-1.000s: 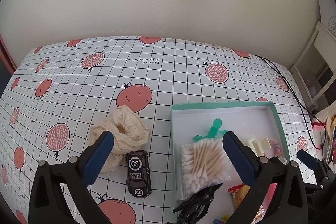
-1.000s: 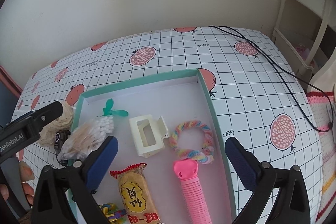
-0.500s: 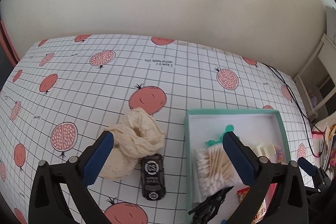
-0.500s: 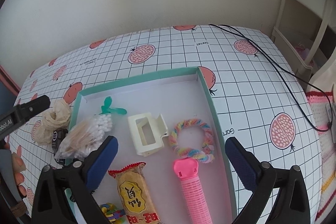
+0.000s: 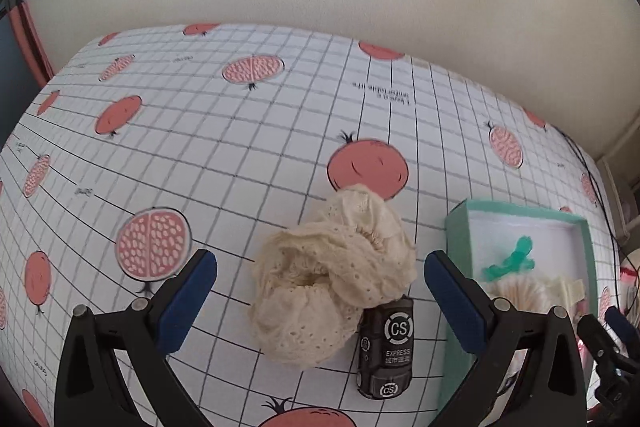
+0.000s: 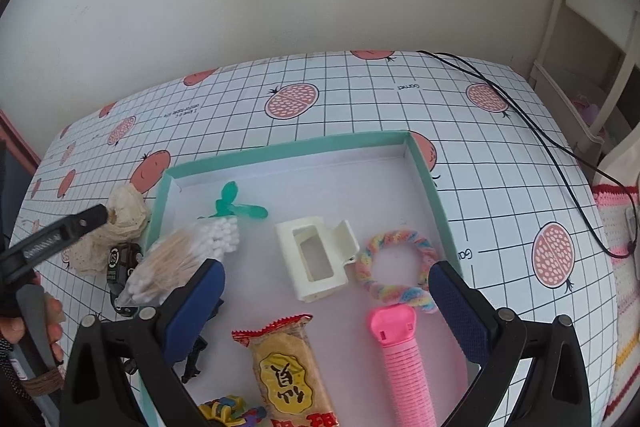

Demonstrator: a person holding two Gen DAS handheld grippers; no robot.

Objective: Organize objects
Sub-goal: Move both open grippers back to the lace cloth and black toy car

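Two pairs of tongs are seen, both spread wide and empty. Between the left tongs (image 5: pixel 320 281), a crumpled cream lace cloth (image 5: pixel 334 277) lies on the grid-patterned table (image 5: pixel 240 147), touching a small black toy car (image 5: pixel 386 347). The right tongs (image 6: pixel 326 301) hang over the shallow teal-rimmed box (image 6: pixel 430 183), above a cream plastic hair claw (image 6: pixel 316 259).

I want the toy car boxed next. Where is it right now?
In the left wrist view the black toy car lies on the tablecloth, outside the teal box on its left, touching the cream lace scrunchie.
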